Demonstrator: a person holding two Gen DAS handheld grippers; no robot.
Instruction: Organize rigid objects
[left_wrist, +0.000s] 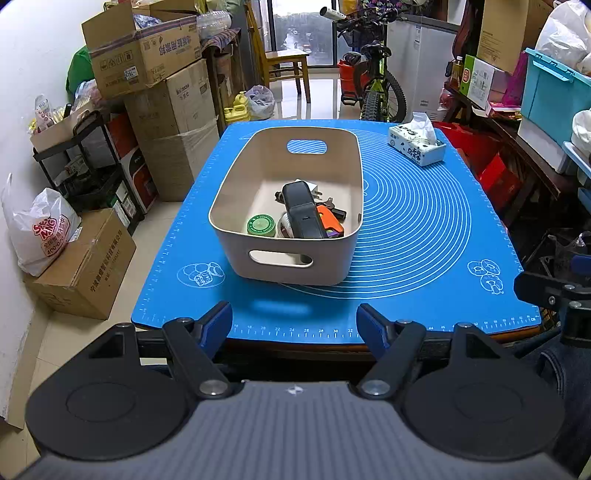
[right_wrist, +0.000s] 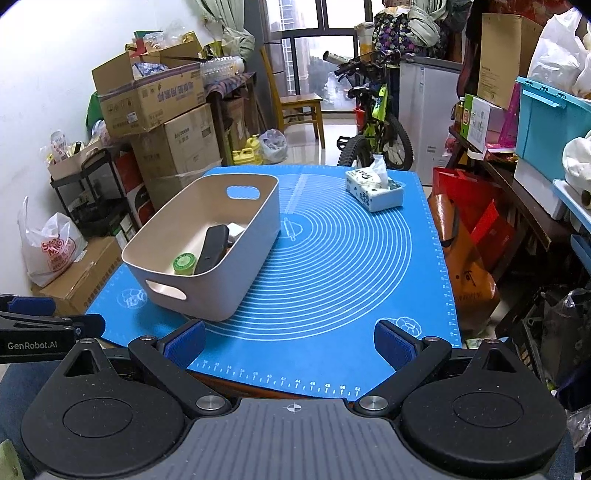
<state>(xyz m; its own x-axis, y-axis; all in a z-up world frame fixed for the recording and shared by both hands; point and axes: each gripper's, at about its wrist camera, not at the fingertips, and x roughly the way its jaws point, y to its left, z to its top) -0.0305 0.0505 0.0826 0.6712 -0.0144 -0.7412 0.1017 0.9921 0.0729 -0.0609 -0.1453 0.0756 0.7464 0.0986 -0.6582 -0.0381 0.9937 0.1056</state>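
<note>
On blue mat (left_wrist: 424, 236) covering surface: beige bin (left_wrist: 288, 206) stood left of centre, holding black remote (left_wrist: 301, 214), green-lidded jar (left_wrist: 261, 225), orange item (left_wrist: 330, 221), other small pieces. Tissue box (left_wrist: 416, 142) sat at far right corner, well apart from bin. Left hand-held gripper (left_wrist: 294, 325) hung over near edge, jaws spread wide, empty. Right hand-held gripper (right_wrist: 288, 345) likewise wide open, gripping nothing.

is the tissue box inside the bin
No, the tissue box sits on the blue mat at the far right, apart from the bin, which holds the small items.
</note>
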